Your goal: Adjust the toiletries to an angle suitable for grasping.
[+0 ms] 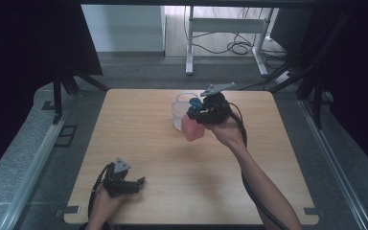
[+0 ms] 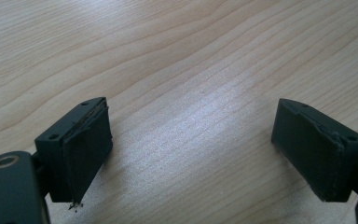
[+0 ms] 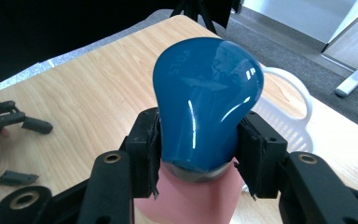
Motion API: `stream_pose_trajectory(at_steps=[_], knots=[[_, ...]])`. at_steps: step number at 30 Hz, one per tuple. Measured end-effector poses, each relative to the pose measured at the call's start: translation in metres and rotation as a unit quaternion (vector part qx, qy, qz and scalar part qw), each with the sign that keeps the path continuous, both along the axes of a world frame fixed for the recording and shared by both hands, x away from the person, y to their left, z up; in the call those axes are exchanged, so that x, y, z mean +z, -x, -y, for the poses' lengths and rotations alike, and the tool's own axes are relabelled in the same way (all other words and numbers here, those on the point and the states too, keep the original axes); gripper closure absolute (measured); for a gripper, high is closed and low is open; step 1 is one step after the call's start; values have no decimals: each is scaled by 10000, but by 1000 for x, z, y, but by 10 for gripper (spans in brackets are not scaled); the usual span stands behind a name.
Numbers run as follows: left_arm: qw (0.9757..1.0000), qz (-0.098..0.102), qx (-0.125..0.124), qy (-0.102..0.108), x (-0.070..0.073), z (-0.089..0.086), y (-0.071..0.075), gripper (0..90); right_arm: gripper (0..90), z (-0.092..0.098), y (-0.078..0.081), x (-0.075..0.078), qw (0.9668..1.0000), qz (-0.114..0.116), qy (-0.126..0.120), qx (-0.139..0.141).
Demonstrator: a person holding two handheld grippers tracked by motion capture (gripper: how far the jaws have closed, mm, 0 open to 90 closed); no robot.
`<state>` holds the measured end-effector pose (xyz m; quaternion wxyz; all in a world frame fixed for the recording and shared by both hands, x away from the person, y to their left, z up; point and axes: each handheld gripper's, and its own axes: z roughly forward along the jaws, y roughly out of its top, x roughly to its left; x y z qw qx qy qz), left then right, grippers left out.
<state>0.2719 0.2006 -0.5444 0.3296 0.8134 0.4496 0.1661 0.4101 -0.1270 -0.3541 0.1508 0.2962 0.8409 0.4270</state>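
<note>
A pink bottle (image 1: 192, 129) with a glossy blue bulb-shaped cap (image 3: 208, 93) hangs tilted above the middle of the wooden table (image 1: 163, 158). My right gripper (image 3: 198, 135) is shut on the narrow lower part of that cap, one pad on each side; the pink body (image 3: 191, 198) shows below the jaws. From above, the right gripper (image 1: 206, 109) is right beside a white slotted basket (image 1: 179, 114). Near the table's front left corner my left gripper (image 1: 140, 182) rests low over the wood. Its fingers (image 2: 86, 149) stand wide apart with bare table between them.
The white basket (image 3: 289, 116) has a loop handle and stands at the table's far middle, just behind the held bottle. Dark curtains and stand legs (image 1: 57, 91) flank the table. A desk frame with cables (image 1: 230, 28) is on the floor beyond.
</note>
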Motion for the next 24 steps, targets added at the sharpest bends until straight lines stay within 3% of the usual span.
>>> stream_pose_trajectory(at_steps=[24], knots=[[10000, 6, 8, 15, 0, 0, 0, 116, 532, -7, -36, 16, 9993, 107, 21, -349]])
